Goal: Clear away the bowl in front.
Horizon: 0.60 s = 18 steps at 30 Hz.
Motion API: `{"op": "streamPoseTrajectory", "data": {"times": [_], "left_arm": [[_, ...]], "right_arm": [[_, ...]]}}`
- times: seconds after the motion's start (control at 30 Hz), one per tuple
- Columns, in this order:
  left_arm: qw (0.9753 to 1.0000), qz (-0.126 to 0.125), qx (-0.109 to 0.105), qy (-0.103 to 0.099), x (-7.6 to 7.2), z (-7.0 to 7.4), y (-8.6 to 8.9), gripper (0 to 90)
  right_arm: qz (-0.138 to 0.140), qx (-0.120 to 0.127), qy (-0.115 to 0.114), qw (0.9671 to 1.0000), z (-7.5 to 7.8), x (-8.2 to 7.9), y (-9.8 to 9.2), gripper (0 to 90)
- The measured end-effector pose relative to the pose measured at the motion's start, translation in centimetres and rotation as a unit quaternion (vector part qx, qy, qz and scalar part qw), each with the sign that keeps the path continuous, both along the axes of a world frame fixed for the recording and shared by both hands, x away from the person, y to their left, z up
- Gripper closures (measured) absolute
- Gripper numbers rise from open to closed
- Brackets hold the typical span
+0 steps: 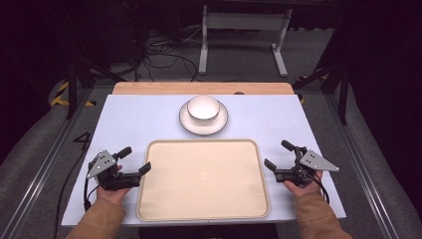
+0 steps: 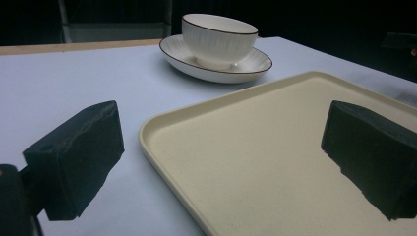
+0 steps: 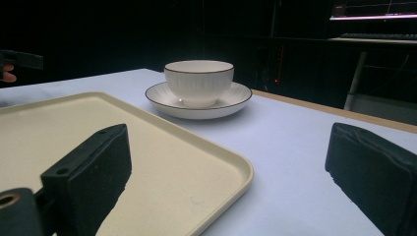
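Looking matt and faintly grainy, like moulded plastic: the cream tray (image 2: 275, 162), with a smooth rolled rim. Gleaming glossy like glazed ceramic: the white bowl (image 3: 198, 81), finely ribbed down its wall, with a thin dark line around the lip, and the white saucer (image 3: 231, 101) under it, glazed and dark-edged likewise. Appearing smooth and matt, pale blue-white: the table top (image 1: 139, 119), with a strip of bare wood (image 1: 149, 88) along the far edge. Showing dull black and slightly rough, rubbery or foam-like: the jaw pads of the left gripper (image 1: 134, 159) and the right gripper (image 1: 277, 155). Looking flat grey and metallic: the three-cornered plates on top.
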<state>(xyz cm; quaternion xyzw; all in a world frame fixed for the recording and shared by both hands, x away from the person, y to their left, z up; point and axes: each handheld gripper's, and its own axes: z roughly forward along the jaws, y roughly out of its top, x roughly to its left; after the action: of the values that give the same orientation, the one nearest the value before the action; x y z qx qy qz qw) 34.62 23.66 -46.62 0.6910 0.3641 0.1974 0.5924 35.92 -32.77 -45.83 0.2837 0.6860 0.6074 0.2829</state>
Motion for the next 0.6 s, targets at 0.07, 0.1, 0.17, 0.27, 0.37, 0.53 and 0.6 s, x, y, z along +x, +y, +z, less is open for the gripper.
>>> {"op": "streamPoseTrajectory", "data": {"times": [0.07, 0.1, 0.17, 0.27, 0.37, 0.53, 0.6], "left_arm": [[1.0, -0.001, -0.003, -0.003, -0.1, 0.1, 0.0, 4.4], [1.0, -0.003, -0.001, -0.005, -0.1, 0.1, 0.1, 4.6], [0.9999, -0.004, -0.003, -0.012, -0.2, 0.3, 0.1, 5.4], [0.9998, -0.002, 0.005, -0.017, -0.4, 0.7, 0.0, 5.8], [0.9998, -0.007, 0.0, -0.021, -0.4, 1.4, 0.0, 5.8], [0.9998, -0.009, -0.008, -0.018, -0.1, 2.3, -0.1, 4.9], [0.9998, -0.012, -0.01, -0.015, 0.1, 2.8, -0.1, 4.8]], "right_arm": [[0.002, 0.0, 0.001, 1.0, 0.0, 0.0, 0.0, 5.3], [0.003, -0.001, 0.001, 1.0, 0.0, 0.0, 0.0, 5.4], [0.004, -0.001, 0.001, 1.0, 0.0, 0.0, 0.0, 6.0], [0.004, -0.001, 0.002, 1.0, 0.0, 0.1, 0.0, 6.5], [0.003, -0.001, 0.003, 1.0, 0.0, 0.1, 0.0, 6.9], [0.003, 0.002, 0.004, 1.0, 0.0, 0.1, -0.1, 7.2], [0.003, 0.0, 0.003, 1.0, 0.0, 0.1, 0.0, 7.3]]}}
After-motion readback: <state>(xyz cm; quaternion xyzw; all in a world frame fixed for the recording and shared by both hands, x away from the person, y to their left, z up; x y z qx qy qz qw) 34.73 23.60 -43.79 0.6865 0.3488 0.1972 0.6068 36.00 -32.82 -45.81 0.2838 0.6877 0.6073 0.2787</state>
